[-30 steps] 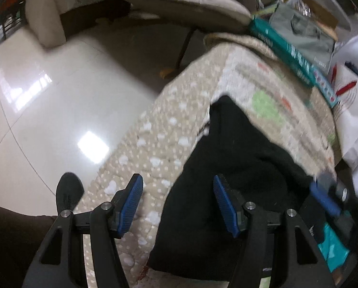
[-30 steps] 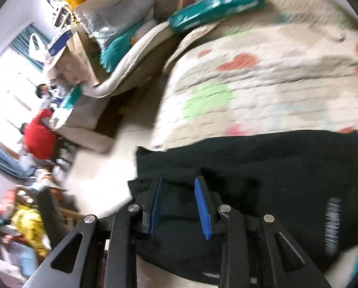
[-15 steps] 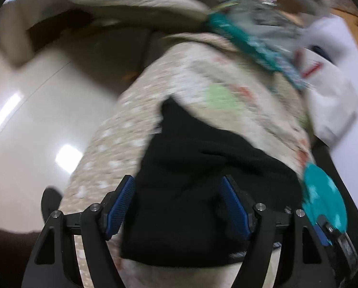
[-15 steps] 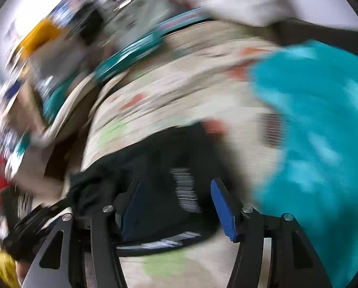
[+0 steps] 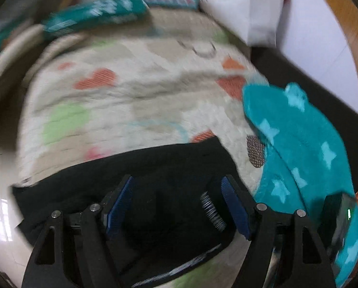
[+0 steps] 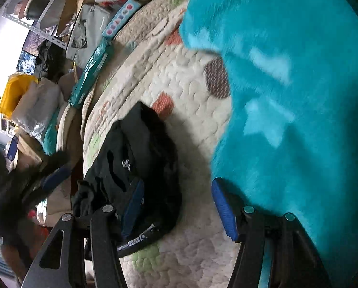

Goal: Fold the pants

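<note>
The black pants (image 5: 159, 180) lie bunched and folded on the quilted bed cover (image 5: 131, 96), near its front edge. My left gripper (image 5: 179, 206) is open, its blue pads on either side of the black cloth just above it, holding nothing. In the right wrist view the pants (image 6: 135, 158) lie as a dark heap at the left. My right gripper (image 6: 179, 206) is open wide over the quilt (image 6: 179, 84), its left pad at the pants' edge, its right pad against a teal blanket (image 6: 286, 96).
A teal star-patterned blanket (image 5: 298, 148) lies at the right of the bed. A long teal box (image 5: 102, 12) and white bags (image 5: 238, 4) lie along the far edge. Shelves and clutter (image 6: 35, 72) stand beyond the bed. Shiny floor (image 5: 1, 216) lies at the left.
Both views have swung to the right across the bed. My right gripper opened wider and came off the pants toward the teal blanket. My left gripper now hovers over the pants.
</note>
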The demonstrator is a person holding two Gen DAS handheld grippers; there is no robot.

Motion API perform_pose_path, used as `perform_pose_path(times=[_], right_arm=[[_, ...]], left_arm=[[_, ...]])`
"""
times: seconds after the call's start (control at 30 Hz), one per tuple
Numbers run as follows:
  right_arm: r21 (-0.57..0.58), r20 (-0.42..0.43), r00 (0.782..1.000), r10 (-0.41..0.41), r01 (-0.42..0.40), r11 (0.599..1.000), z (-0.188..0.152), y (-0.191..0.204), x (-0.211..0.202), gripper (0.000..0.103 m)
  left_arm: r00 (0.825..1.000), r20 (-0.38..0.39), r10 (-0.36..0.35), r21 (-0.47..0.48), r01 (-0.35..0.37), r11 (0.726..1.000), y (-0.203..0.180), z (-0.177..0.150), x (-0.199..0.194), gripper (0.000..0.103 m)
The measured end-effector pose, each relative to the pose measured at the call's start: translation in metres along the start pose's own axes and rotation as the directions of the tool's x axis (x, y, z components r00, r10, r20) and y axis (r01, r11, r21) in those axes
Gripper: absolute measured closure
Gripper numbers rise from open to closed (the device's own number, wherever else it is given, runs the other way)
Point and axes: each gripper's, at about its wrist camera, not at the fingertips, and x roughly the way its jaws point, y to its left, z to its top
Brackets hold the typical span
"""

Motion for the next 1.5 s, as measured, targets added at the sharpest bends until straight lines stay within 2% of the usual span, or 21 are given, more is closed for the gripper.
perform_pose_path(times=[0.13, 0.2, 0.23, 0.33, 0.4, 0.43, 0.47, 0.5, 0.53, 0.6, 0.73, 0.87, 0.97, 1.07, 1.17, 1.33, 1.37, 1.47, 1.5], right_arm=[[-0.026, -0.004, 1.0, 0.02, -0.02, 0.999, -0.001, 0.006, 0.014, 0.038], [-0.042, -0.012, 1.0, 0.006, -0.006, 0.999, -0.002, 0.007, 0.024, 0.038], [-0.052, -0.01, 1.0, -0.002, 0.001, 0.999, -0.002, 0.008, 0.028, 0.038], [-0.107, -0.003, 1.0, -0.023, 0.023, 0.994, -0.004, 0.017, 0.033, 0.038], [-0.127, -0.009, 1.0, -0.025, 0.023, 0.992, -0.005, 0.021, 0.035, 0.039], [-0.137, -0.013, 1.0, -0.025, 0.023, 0.99, -0.006, 0.023, 0.036, 0.043], [-0.146, -0.022, 0.999, -0.028, 0.024, 0.989, -0.007, 0.026, 0.037, 0.066], [-0.158, -0.031, 0.999, -0.03, 0.025, 0.987, -0.008, 0.029, 0.038, 0.074], [-0.165, -0.025, 0.999, -0.033, 0.028, 0.986, -0.01, 0.032, 0.037, 0.076], [-0.205, -0.01, 0.999, -0.031, 0.028, 0.978, -0.013, 0.041, 0.031, 0.081], [-0.3, 0.023, 1.0, 0.011, -0.003, 0.954, -0.021, 0.073, 0.01, 0.084], [-0.42, 0.023, 0.998, 0.057, -0.042, 0.907, -0.037, 0.115, -0.01, 0.084], [-0.529, -0.015, 0.997, 0.078, -0.074, 0.846, -0.055, 0.156, -0.011, 0.085], [-0.6, -0.059, 0.996, 0.069, -0.091, 0.795, -0.068, 0.187, 0.0, 0.085], [-0.674, -0.098, 0.994, 0.045, -0.1, 0.732, -0.087, 0.219, 0.014, 0.085], [-0.785, -0.14, 0.99, -0.024, -0.096, 0.612, -0.124, 0.269, 0.053, 0.085], [-0.803, -0.15, 0.988, -0.044, -0.096, 0.588, -0.134, 0.277, 0.065, 0.085], [-0.83, -0.165, 0.983, -0.08, -0.095, 0.55, -0.15, 0.289, 0.09, 0.085], [-0.843, -0.165, 0.981, -0.097, -0.089, 0.53, -0.157, 0.293, 0.101, 0.085]], left_arm=[[0.997, -0.063, -0.033, 0.08, 0.038, 0.996, -0.039, 0.026, 0.042, 0.029], [0.993, -0.112, -0.023, 0.161, 0.041, 0.986, -0.06, 0.035, 0.064, 0.029], [0.99, -0.143, 0.006, 0.208, 0.024, 0.978, -0.069, 0.036, 0.075, 0.029], [0.973, -0.185, 0.138, 0.36, -0.064, 0.931, -0.088, 0.026, 0.1, 0.029], [0.963, -0.152, 0.221, 0.494, -0.12, 0.861, -0.1, 0.011, 0.103, 0.03], [0.96, -0.135, 0.243, 0.524, -0.139, 0.84, -0.103, 0.005, 0.102, 0.043], [0.957, -0.116, 0.267, 0.538, -0.165, 0.826, -0.103, 0.002, 0.1, 0.056], [0.953, -0.108, 0.283, 0.537, -0.184, 0.823, -0.101, 0.0, 0.098, 0.081], [0.958, -0.131, 0.257, 0.506, -0.158, 0.848, -0.094, 0.0, 0.093, 0.091], [0.971, -0.123, 0.207, 0.455, -0.13, 0.881, -0.085, 0.002, 0.08, 0.094], [0.992, -0.069, 0.102, 0.327, -0.074, 0.942, -0.058, 0.003, 0.033, 0.095], [1.0, 0.003, 0.023, 0.214, -0.023, 0.977, -0.027, -0.002, -0.017, 0.095], [0.998, 0.067, -0.016, 0.122, 0.008, 0.993, 0.005, -0.01, -0.053, 0.095], [0.992, 0.117, -0.048, 0.015, 0.046, 0.999, 0.047, -0.018, -0.078, 0.095], [0.986, 0.158, -0.054, -0.111, 0.072, 0.991, 0.101, -0.033, -0.089, 0.095], [0.978, 0.196, -0.068, -0.302, 0.127, 0.945, 0.185, -0.067, -0.096, 0.095], [0.979, 0.196, -0.065, -0.327, 0.127, 0.936, 0.197, -0.071, -0.095, 0.095], [0.982, 0.184, -0.046, -0.393, 0.116, 0.912, 0.228, -0.082, -0.087, 0.095], [0.985, 0.17, -0.02, -0.41, 0.089, 0.908, 0.237, -0.084, -0.082, 0.095]])
